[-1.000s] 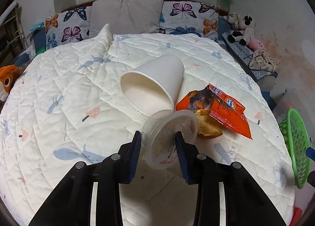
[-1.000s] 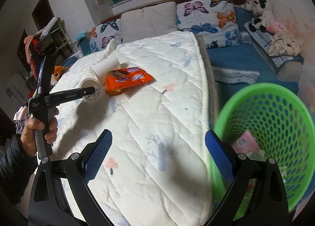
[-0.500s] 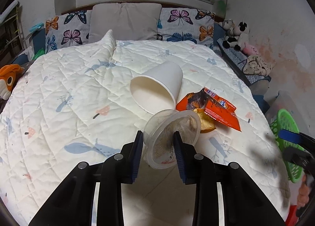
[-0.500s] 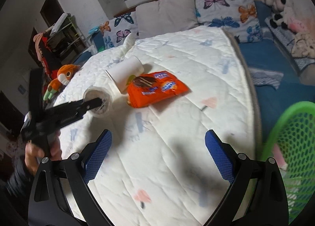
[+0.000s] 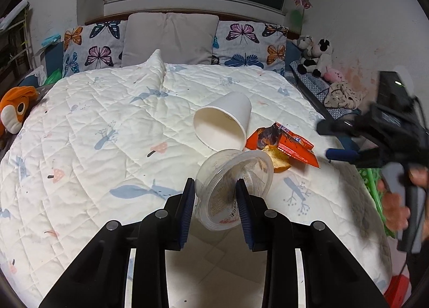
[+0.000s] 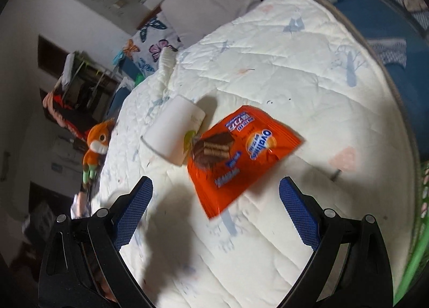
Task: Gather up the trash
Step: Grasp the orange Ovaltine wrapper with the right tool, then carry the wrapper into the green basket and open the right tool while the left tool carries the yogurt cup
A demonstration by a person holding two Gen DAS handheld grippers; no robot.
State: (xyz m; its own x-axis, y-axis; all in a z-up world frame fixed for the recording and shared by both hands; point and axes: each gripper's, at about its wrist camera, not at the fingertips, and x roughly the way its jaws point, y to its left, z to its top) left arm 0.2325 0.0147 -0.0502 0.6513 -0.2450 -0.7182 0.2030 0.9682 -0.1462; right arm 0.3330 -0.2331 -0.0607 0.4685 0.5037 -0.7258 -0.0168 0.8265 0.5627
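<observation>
Left gripper [image 5: 214,198] pinches clear plastic cup [image 5: 232,187] off the quilt [image 5: 107,120]; right gripper [image 6: 215,200] gapes empty over orange wrapper [image 6: 241,155], beside paper cup [image 6: 174,131]. Step: pickup. Next, probably: lower right, close on wrapper, carry both to green basket [image 6: 418,267].

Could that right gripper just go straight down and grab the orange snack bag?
Probably yes. The right gripper is open, its fingers straddling the orange snack bag, which lies flat on the quilt with nothing on top; only the paper cup sits alongside.
</observation>
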